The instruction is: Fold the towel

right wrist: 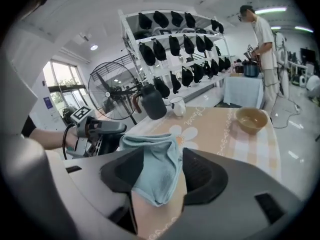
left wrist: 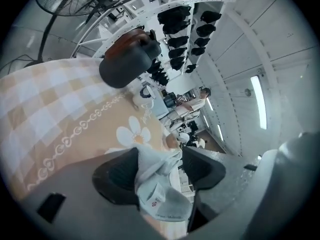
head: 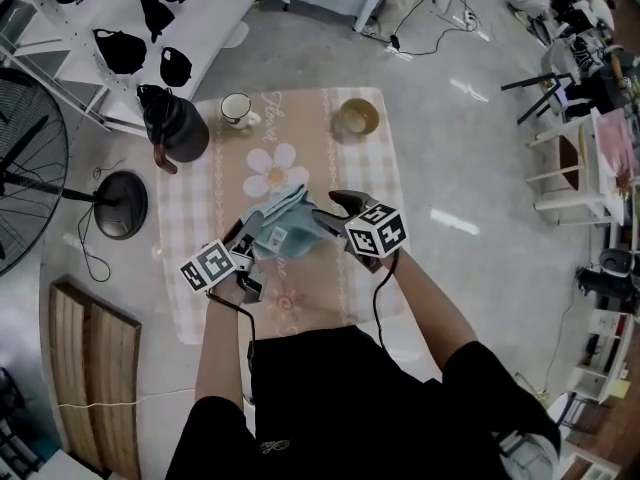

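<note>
A light blue towel (head: 285,230) lies bunched on the checked, flower-print tablecloth (head: 205,218), with a white label showing. My left gripper (head: 246,254) is at the towel's left end. In the left gripper view the towel (left wrist: 165,196) rests against the left pad (left wrist: 117,176), and a gap shows before the other pad. The left gripper (left wrist: 160,171) stands open. My right gripper (head: 328,218) is at the towel's right end. In the right gripper view a fold of towel (right wrist: 155,169) hangs loose between its wide jaws, so the right gripper (right wrist: 162,176) is open too.
A black jug (head: 175,128), a white mug (head: 237,109) and a brown bowl (head: 356,118) stand along the table's far edge. A fan (head: 20,168) and a round black base (head: 118,205) are on the floor at left. A person (right wrist: 262,34) stands by a far table.
</note>
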### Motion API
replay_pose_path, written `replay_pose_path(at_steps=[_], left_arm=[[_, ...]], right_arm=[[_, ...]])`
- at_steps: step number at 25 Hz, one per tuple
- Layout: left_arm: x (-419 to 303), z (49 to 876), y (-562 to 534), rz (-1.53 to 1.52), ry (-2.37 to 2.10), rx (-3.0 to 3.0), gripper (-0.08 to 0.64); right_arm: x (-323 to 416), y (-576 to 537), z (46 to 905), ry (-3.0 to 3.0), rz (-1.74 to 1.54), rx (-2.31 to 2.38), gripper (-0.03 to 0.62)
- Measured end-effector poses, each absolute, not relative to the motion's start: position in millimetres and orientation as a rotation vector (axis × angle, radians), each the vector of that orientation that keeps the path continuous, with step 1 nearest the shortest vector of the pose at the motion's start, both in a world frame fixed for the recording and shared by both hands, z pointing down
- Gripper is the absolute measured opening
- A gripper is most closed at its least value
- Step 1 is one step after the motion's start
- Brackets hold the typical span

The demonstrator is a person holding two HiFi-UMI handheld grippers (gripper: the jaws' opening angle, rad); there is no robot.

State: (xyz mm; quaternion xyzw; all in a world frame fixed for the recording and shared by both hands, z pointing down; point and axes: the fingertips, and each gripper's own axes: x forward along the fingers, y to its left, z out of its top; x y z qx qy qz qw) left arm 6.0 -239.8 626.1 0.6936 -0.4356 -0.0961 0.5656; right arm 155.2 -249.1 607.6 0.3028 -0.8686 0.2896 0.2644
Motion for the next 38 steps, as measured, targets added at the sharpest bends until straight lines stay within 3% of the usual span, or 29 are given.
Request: replay_pose_path(at_steps=[9, 14, 18, 19, 22, 27, 33, 34, 36, 38], left_arm=[[3, 635, -238, -0.272, -1.014, 1.552, 0.261], [4, 638, -239, -0.283, -1.004, 1.537, 0.261], [6, 636, -236, -0.287, -0.973, 1.554, 0.261], [7, 635, -235, -0.288, -0.963, 1.562, 0.26], [6, 635, -231, -0.284, -0.944, 1.575, 0.261], [-4, 639, -233, -0.308, -0.955, 1.556, 0.261], [-11, 644, -240, -0.278, -0.968, 1.566, 0.259], [-12, 645, -240, -0.261, -0.976, 1.574, 0.26], [-14, 649, -239, -0.203, -1.007, 1.612, 0.259], [-15, 653, -235, -0.112, -1.053, 1.673, 0.259]], right_arm=[[120, -152, 617, -2.339, 0.351, 0.326, 0.238], [112, -147, 642, -2.236, 0.127, 0.314, 0.251], [110, -176, 643, -2.24, 0.214, 0.473, 0.245], [111, -186, 642, -2.251, 0.267, 0.517, 0.228], [118, -218, 639, -2.277, 0.418, 0.665, 0.074], [127, -261, 640, -2.273, 0.611, 0.797, 0.026], [128, -293, 660, -2.221, 0.767, 0.853, 0.028], [128, -297, 664, -2.215, 0.8, 0.866, 0.045], [129, -305, 669, -2.21, 0.844, 0.895, 0.15], [130, -307, 668, -2.223, 0.833, 0.92, 0.187]])
